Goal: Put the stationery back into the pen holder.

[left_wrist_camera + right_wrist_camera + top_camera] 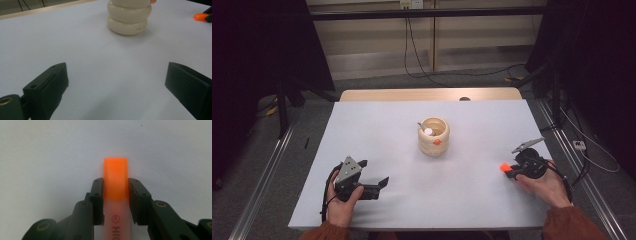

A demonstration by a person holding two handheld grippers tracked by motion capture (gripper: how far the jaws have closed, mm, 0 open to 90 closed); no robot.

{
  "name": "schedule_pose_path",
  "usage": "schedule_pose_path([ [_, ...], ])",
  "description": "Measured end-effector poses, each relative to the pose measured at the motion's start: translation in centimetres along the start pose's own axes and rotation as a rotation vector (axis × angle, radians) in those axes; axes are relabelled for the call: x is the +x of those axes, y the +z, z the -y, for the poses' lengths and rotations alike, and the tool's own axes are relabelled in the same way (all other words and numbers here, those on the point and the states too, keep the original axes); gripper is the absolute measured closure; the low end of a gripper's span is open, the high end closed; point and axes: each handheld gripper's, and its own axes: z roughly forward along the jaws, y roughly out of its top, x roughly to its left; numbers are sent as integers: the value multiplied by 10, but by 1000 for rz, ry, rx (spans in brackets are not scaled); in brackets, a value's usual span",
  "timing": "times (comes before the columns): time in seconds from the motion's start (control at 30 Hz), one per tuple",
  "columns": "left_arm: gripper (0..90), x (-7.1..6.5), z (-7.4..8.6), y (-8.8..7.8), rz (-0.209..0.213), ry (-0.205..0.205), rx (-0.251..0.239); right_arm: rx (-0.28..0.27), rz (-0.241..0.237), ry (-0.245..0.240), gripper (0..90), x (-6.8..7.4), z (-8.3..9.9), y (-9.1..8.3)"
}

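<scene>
A cream ribbed holder (pixel 434 136) stands mid-table, with a white-capped item and an orange-tipped one in it; the left gripper view shows its side (pixel 129 15). My right gripper (pixel 509 170), at the table's right, is shut on an orange highlighter (pixel 503 168). Its jaws press both sides of the orange cap (pixel 115 178), and the pale printed barrel runs back between them. Near the front left edge my left gripper (pixel 373 174) rests open, jaws wide apart, nothing between them (pixel 116 82). It points toward the holder.
The white table top (pixel 377 125) has a wooden strip along its far edge. Metal rails run along the floor on both sides. Cables lie on the floor behind the table and at the right.
</scene>
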Motion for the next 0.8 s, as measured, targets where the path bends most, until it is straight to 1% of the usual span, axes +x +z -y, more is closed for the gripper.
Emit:
schedule_pose_path([
  [0.1,46,1,0,0,-1,2,1,-1,-1,4,669,0,0,0],
  [0.13,46,1,0,0,0,-2,3,-5,-3,10,670,0,0,0],
  [0.17,46,0,0,0,-1,-8,4,-9,-9,27,669,-1,1,-1],
  [0.2,46,0,0,0,-2,-9,4,-16,-11,31,669,-1,1,0],
  [0.3,46,-1,0,0,-3,-9,1,-17,-13,29,670,-1,1,-1],
  [0.47,46,0,1,-1,-4,-10,-1,-39,-22,24,669,1,0,-2],
  [0.57,46,-1,1,-1,-6,-9,-3,-60,-28,16,669,1,0,-4],
  [0.63,46,0,0,-2,-7,3,-4,-74,-21,14,670,2,1,-6],
  [0.7,46,0,0,-1,-8,7,0,-97,-14,15,669,2,1,-8],
  [0.8,46,0,0,-2,-14,-1,-1,-140,-11,19,669,1,0,-13],
])
